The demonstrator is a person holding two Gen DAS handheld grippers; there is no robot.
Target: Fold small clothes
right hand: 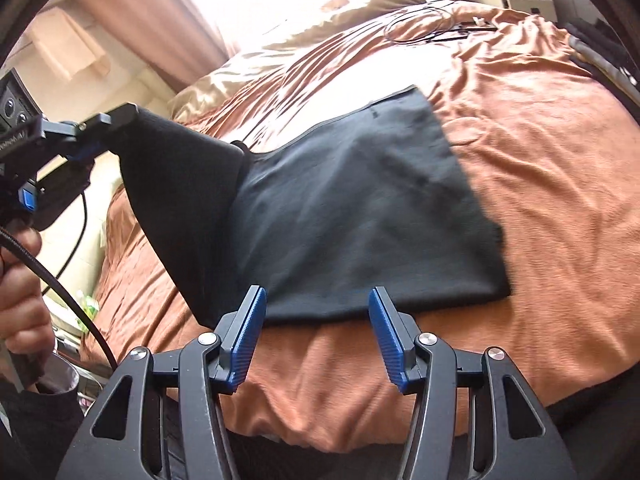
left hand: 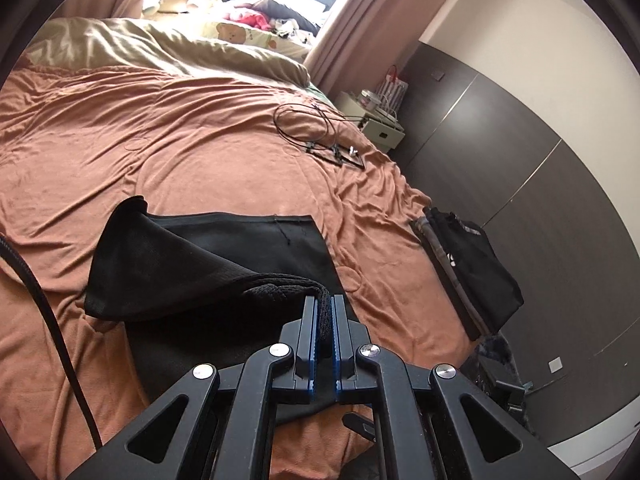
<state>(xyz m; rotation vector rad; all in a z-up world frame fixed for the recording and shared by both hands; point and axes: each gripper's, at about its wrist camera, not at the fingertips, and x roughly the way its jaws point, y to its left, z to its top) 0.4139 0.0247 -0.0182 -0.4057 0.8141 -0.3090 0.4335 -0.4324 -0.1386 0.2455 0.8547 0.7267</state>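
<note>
Black garment [right hand: 352,208] lies on orange-brown bedspread [right hand: 540,168] near the bed's near edge; main panel flat, hemmed far edge twd pillows. One side of it is lifted off the bed: a dark flap [left hand: 168,264] rises from the flat part and funnels into the L gripper [left hand: 325,316]. L gripper: blue pads nearly together w/ bunched black fabric pinched between them, i.e. clamped on the garment's edge; in R wrist view the same gripper [right hand: 96,124] sits up at left, held by a hand [right hand: 20,280], cloth hanging taut from it down to the bed. R gripper [right hand: 318,312]: fingers spread wide, nothing between them, tips just at/over the garment's near edge; contact w/ cloth can't be told. Blue ribbed pads [right hand: 252,332] face inward. Outward: stack of folded dark clothes [left hand: 468,268] at the bed's R edge, well apart from the garment. Coiled black cable [left hand: 308,124] + small dark items further up the bed. Tan duvet [left hand: 160,48] bunched at head end, bear-print pillow [left hand: 240,34] behind it. Pink curtains [left hand: 360,20] flank bright window. White nightstand [left hand: 376,120] beside bed; grey wardrobe doors [left hand: 540,168] along R wall.
</note>
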